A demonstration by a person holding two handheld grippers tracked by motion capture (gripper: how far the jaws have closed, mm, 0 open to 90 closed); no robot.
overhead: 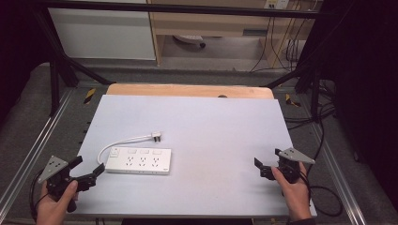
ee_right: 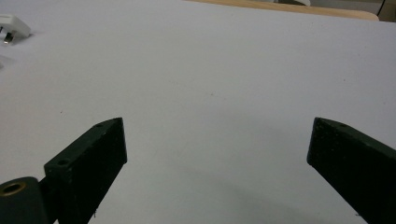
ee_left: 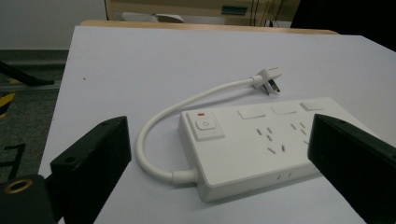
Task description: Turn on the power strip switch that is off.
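A white power strip (overhead: 138, 161) lies flat on the pale table (overhead: 211, 126), left of centre. Its short white cable (overhead: 123, 140) loops back to a white plug (overhead: 156, 136) lying behind it. My left gripper (overhead: 88, 169) is held open at the front left, just left of the strip's switch end. In the left gripper view the power strip (ee_left: 261, 144), its switch (ee_left: 205, 125) and the plug (ee_left: 268, 79) lie ahead between the wide jaws. My right gripper (overhead: 266, 164) is open at the front right, over bare table. The plug (ee_right: 13, 25) shows far left in the right gripper view.
A wooden board edge (overhead: 187, 90) runs along the table's far side. Metal frame rails (overhead: 42, 136) flank the table, with cables (overhead: 324, 140) on the floor at right. Cabinets (overhead: 101, 33) stand behind.
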